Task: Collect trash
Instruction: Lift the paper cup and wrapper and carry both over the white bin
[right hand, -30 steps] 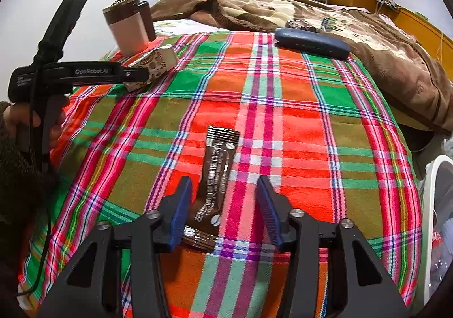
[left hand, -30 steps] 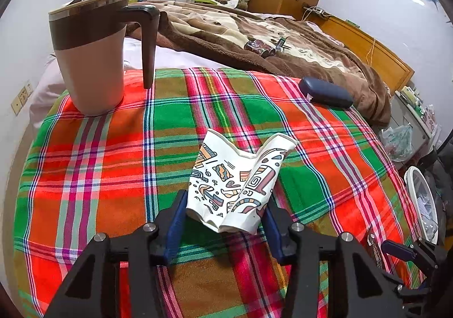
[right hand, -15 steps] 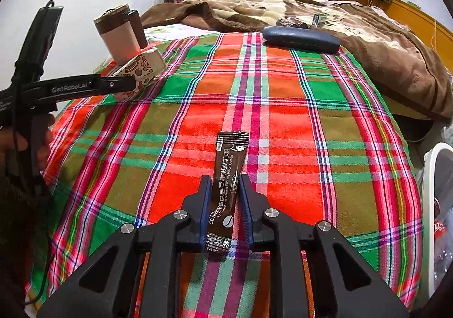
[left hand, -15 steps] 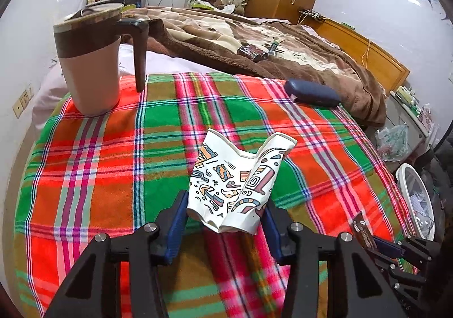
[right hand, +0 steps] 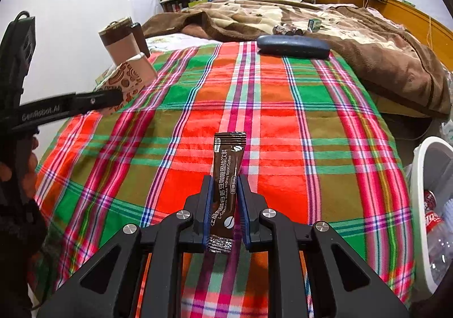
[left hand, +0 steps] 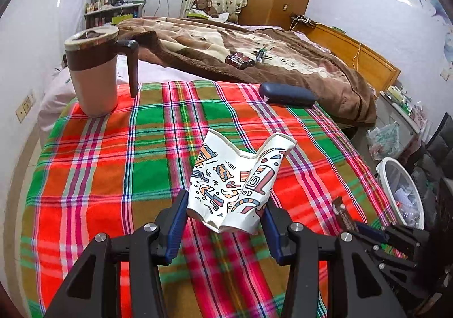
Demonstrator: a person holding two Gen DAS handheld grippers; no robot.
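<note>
The left gripper (left hand: 225, 223) is clamped on one crumpled paper cup (left hand: 236, 180), white with coloured doodles, its blue pads pressing the cup's lower sides while the flattened rim splays out ahead of the fingers above the plaid blanket (left hand: 113, 165). The right gripper (right hand: 225, 200) has its jaws narrow and closing on one brown coffee sachet (right hand: 226, 176), which stands between the pads with its top end reaching forward past the fingertips and its crimped bottom end showing behind them. Ahead and to the left of the left gripper stands one lidded travel mug (left hand: 94, 71) with a dark handle; ahead and slightly right lies one dark blue case (left hand: 287, 95) at the blanket's far edge. Beyond that, two small items, one can (left hand: 240, 59) and one little carton (left hand: 261, 54), rest on the brown fleece cover (left hand: 254, 43). To the right of both grippers, off the bed's edge, sits one white bin (right hand: 433, 204) with bottles inside.
</note>
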